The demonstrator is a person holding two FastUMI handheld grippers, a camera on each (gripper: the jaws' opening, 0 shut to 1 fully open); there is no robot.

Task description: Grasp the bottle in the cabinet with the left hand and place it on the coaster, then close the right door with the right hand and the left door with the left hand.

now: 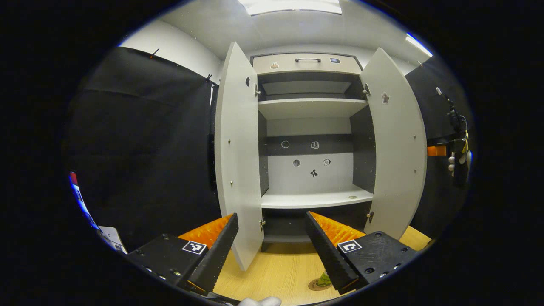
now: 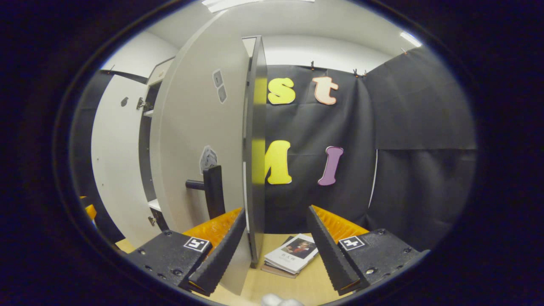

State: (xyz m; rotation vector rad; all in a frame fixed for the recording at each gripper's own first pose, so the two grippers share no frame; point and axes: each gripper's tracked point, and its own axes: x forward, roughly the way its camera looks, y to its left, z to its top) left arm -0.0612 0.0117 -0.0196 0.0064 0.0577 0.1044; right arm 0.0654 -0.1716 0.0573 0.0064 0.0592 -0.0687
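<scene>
The white cabinet (image 1: 312,108) stands with both doors swung wide and its shelves bare. Its left door (image 1: 236,161) and right door (image 1: 395,148) flank the opening. My left gripper (image 1: 270,216) is open and empty, facing the cabinet. Low on the wooden table, a green bottle (image 1: 325,278) stands on a round brown coaster (image 1: 316,286), mostly hidden behind my finger. In the right gripper view the right door (image 2: 195,140) is seen nearly edge-on, with its dark handle (image 2: 212,187). My right gripper (image 2: 276,210) is open, and the door's edge (image 2: 256,170) stands between its fingers, close to the left one.
A small stack of books (image 2: 291,253) lies on the wooden table (image 2: 310,280) beyond the door's edge. The left door (image 2: 114,170) shows farther back. In the left gripper view, the right gripper (image 1: 459,159) and a gloved hand are at the far right.
</scene>
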